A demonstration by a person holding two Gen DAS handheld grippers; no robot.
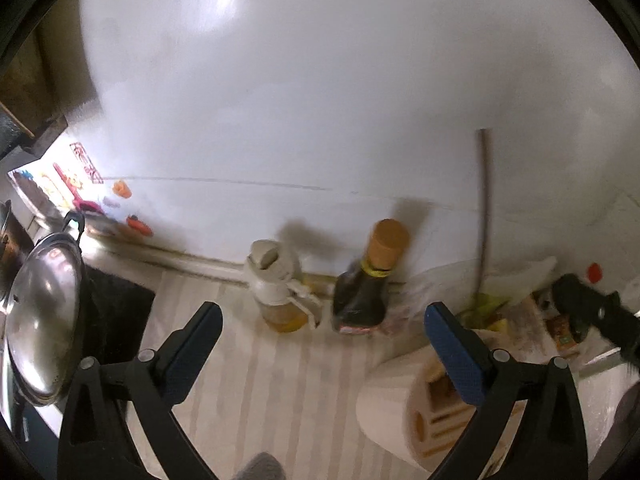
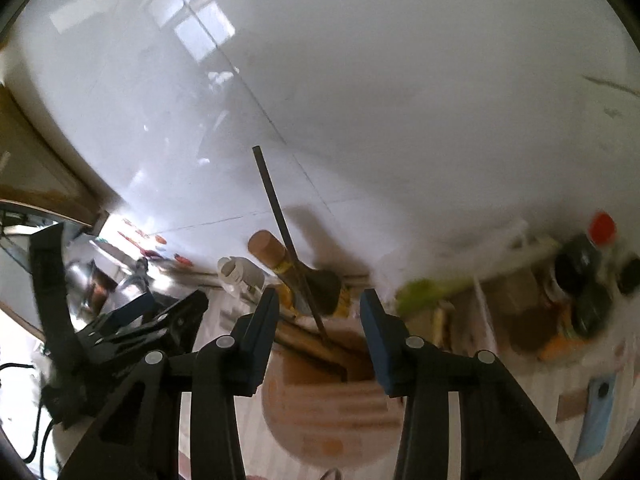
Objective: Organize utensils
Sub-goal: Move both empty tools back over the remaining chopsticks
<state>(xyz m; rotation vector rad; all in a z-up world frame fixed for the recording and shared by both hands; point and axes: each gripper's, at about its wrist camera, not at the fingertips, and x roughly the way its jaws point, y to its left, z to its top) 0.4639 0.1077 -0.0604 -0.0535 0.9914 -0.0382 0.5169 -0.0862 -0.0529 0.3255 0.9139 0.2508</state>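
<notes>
A white round utensil holder with a slotted wooden top stands on the striped counter mat. A thin dark stick rises from one of its slots and leans toward the wall; the left wrist view shows this stick too. My right gripper hovers over the holder, partly open. The stick's foot lies between the fingers, and the pads do not touch it. My left gripper is wide open over the bare mat left of the holder, with nothing in it.
A pale-capped oil bottle and a dark sauce bottle stand against the white wall. A steel pot lid is at the left. Jars, a red-capped bottle and bags crowd the right. A blue flat object lies near the front.
</notes>
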